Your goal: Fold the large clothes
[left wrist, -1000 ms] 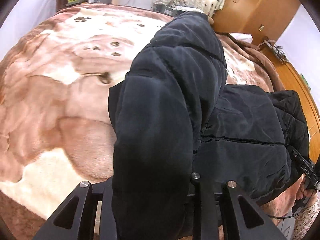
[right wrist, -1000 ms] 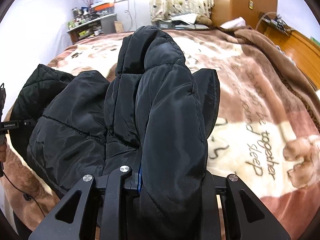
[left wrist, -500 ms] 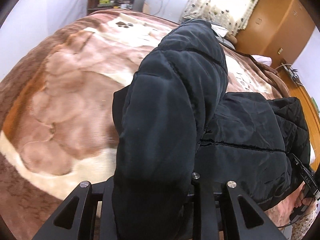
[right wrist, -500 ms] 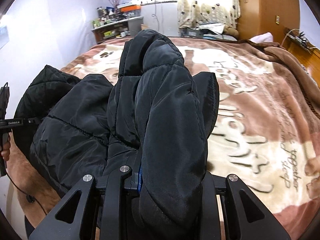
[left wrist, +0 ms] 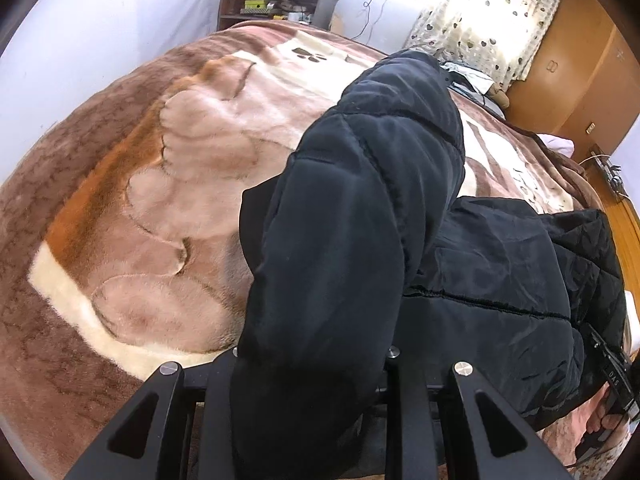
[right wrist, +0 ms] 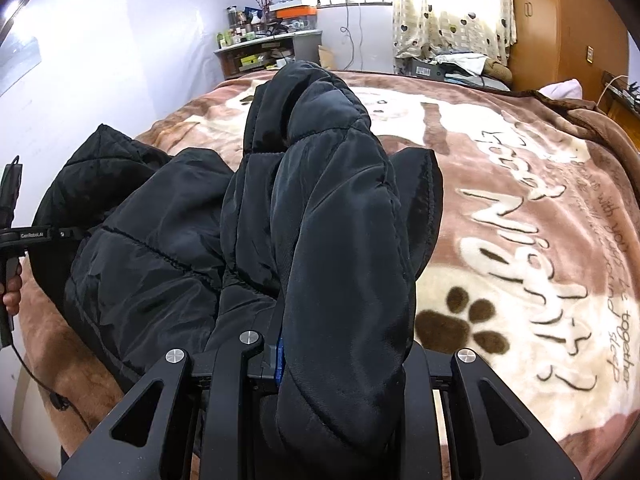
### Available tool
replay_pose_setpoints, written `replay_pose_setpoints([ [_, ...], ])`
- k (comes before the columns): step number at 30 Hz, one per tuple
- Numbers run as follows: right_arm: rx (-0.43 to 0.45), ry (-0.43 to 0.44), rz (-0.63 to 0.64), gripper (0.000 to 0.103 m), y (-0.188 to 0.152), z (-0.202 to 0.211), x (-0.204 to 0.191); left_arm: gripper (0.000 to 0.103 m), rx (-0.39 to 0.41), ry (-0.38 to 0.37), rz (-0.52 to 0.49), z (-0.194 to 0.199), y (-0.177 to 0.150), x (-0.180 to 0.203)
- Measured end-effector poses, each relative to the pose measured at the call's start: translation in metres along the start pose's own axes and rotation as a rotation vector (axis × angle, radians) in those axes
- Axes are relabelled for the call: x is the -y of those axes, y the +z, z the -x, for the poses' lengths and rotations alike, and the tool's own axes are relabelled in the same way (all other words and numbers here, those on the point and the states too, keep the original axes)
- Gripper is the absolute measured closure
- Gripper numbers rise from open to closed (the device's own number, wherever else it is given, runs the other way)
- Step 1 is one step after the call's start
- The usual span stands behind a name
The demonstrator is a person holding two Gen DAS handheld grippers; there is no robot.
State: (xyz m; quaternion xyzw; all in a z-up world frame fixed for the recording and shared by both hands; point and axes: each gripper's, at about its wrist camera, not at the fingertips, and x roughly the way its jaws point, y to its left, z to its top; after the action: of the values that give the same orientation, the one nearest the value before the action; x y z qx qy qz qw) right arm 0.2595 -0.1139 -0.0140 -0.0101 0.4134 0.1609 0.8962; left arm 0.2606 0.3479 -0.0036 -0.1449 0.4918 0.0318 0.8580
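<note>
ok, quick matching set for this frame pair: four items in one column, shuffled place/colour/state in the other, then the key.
Items
1. puffer jacket
2. blanket
3. curtain
4. left hand-held gripper

Descriptions
A. pale, with small dark heart shapes, at the window
B. brown and cream, with paw prints and lettering, covering the bed
C. clamped on a thick black padded fold
D. black, quilted, gathered up over the bed

Pairs: 1-D, 2-B, 3-A, 4-C
</note>
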Motion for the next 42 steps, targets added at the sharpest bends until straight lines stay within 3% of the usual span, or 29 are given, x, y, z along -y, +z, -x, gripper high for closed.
replay_pose_setpoints([
  [9,-0.059,-0.04,-0.031,0.077,-0.022,-0.019,0.002,0.074,-0.031,0.043,0.0,-0.031,-0.016,-0.007],
  [20,-0.109,-0.055,-0.075,0.071,-0.046,-0.036,0.008,0.056,-0.075,0.058,0.007,-0.057,-0.022,-0.014],
  [33,-0.141,-0.035,-0.194,0.054,-0.057,-0.033,0.021,0.047,-0.091,0.042,0.081,-0.059,-0.019,-0.023],
  [37,-0.11,-0.1,-0.184,0.037,-0.056,-0.018,0.018,0.047,-0.064,0.032,0.097,-0.044,-0.021,-0.023],
  [42,-0.059,-0.147,-0.165,0.033,-0.056,0.011,0.014,0.032,0.0,0.07,0.071,-0.009,-0.028,-0.013],
])
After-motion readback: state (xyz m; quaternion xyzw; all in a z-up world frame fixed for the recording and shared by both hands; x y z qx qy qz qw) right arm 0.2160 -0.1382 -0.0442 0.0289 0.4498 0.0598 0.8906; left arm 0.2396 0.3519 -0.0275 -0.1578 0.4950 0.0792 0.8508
